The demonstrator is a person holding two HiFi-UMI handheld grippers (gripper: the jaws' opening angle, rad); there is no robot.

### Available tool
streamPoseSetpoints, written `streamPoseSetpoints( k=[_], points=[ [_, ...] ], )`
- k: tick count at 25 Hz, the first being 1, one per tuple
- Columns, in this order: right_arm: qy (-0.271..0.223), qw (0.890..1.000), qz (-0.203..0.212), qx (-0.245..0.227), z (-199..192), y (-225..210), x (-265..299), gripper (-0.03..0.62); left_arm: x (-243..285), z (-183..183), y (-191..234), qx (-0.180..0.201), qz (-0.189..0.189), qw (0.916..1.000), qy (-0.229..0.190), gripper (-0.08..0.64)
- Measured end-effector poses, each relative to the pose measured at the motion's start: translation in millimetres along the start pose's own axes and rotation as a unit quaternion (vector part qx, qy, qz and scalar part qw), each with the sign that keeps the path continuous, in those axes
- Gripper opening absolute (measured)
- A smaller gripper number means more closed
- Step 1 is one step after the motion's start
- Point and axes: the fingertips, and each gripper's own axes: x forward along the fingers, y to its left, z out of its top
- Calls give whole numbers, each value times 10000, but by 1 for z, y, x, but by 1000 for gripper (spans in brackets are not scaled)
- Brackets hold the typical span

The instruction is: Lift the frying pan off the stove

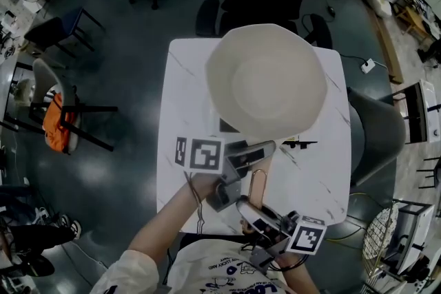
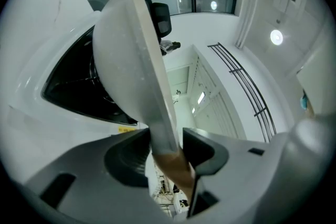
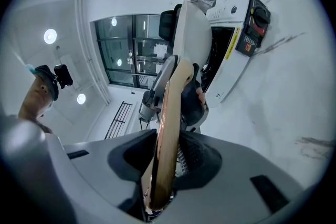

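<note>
Right gripper (image 1: 243,202) level, fingers clamped on wooden handle (image 1: 258,185) of frying pan (image 1: 269,79); left gripper (image 1: 264,149) ahead, fingers pinching handle base.

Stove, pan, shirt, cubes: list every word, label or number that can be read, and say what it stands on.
Nothing is clear enough to quote.
On the stove, yellow label: too small.
White print by the red knob: blurred.
Print on the shirt: too small.
On the left cube and right cube: square markers only, no words.
On the pan: no print seen.
</note>
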Motion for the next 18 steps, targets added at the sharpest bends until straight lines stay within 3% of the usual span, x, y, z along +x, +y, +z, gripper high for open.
streamPoseSetpoints(
  k=[4, 18],
  points=[
    [-41, 9998, -125, -156, 6, -1, -5, 118, -1, 2, 1, -212, -7, 9997, -92, 192],
    [295, 9996, -11, -2, 0, -1, -9, 120, -1, 2, -1, -242, -13, 9996, -117, 190]
  ],
)
